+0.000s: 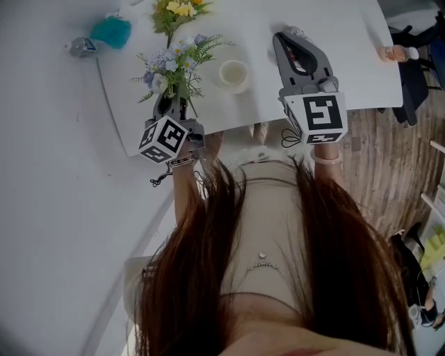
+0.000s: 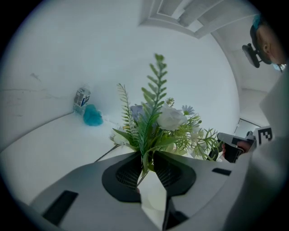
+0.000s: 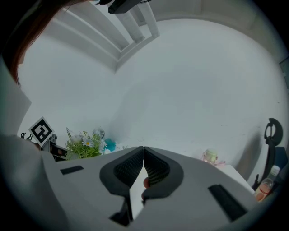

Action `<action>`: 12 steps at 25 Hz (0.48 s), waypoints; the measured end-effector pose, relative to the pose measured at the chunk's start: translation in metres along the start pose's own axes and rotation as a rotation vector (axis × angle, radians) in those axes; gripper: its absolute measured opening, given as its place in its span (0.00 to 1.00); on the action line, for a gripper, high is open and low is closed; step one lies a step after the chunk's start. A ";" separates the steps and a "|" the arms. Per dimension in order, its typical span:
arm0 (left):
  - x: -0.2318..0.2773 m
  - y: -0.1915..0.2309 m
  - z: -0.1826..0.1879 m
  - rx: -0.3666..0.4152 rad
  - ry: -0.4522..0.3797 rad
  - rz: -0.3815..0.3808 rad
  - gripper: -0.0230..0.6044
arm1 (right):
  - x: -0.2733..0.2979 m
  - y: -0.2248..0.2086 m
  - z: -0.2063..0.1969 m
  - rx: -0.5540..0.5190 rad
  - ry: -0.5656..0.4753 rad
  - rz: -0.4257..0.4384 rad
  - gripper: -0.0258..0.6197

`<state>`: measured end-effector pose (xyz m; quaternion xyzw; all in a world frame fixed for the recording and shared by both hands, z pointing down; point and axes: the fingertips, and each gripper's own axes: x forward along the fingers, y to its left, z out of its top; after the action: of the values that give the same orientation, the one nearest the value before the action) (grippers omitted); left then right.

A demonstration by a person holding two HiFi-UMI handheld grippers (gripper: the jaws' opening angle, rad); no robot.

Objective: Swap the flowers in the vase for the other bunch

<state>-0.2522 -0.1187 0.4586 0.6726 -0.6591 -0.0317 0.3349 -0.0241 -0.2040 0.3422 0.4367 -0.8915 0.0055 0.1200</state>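
My left gripper is shut on the stems of a bunch of blue and white flowers with green fern, held upright over the near left part of the white table. In the left gripper view the stems are pinched between the pads and the bunch rises above the left gripper. A yellow bunch lies on the table behind it. The small white vase stands just to the right, with no flowers in it. My right gripper hovers right of the vase, shut and empty.
A teal fluffy object and a small carton sit at the table's far left corner. A bottle lies at the right edge, and a small pale jar stands near it. A white wall runs along the left.
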 end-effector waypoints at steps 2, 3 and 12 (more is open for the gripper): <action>0.005 0.005 -0.002 -0.002 0.013 0.010 0.17 | 0.003 -0.002 0.001 -0.004 0.002 -0.001 0.08; 0.008 0.007 -0.004 -0.005 0.018 0.014 0.17 | 0.004 -0.003 0.001 -0.005 0.003 -0.003 0.08; 0.029 0.023 -0.019 -0.030 0.067 0.043 0.17 | 0.013 -0.002 -0.005 -0.027 0.031 0.006 0.08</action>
<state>-0.2595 -0.1350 0.4959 0.6538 -0.6613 -0.0116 0.3675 -0.0295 -0.2146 0.3502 0.4323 -0.8909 0.0006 0.1396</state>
